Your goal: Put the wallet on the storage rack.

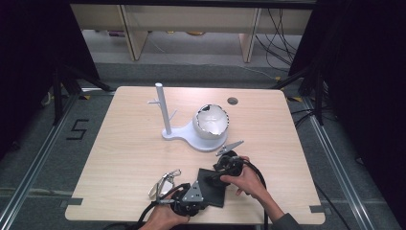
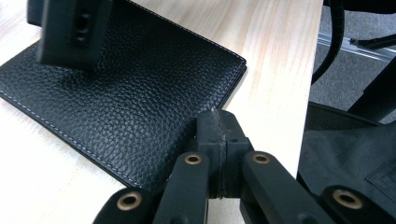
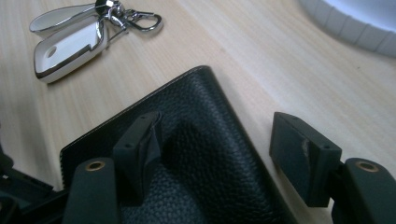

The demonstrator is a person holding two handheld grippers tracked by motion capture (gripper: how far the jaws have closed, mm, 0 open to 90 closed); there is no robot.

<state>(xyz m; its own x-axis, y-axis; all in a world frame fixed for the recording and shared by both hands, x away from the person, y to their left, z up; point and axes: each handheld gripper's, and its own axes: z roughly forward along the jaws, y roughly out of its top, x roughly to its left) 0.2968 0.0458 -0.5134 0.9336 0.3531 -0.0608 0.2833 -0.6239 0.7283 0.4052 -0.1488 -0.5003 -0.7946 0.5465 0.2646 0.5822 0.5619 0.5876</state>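
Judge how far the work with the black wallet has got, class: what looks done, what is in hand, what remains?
Done: both grippers have reached the black wallet, which lies flat near the table's front edge. In hand: the right gripper stands open over the wallet's edge, one pad on the leather; the left gripper is shut at the wallet's near edge. Left: the wallet is not yet gripped or lifted.

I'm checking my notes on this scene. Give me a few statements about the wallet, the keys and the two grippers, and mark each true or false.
1. The black leather wallet lies flat on the table. True.
2. The left gripper is wide open. False: its jaws are shut together, nothing visible between them.
3. The right gripper is open above the wallet. True.
4. The key fob hangs on the white stand. False: it lies on the table.
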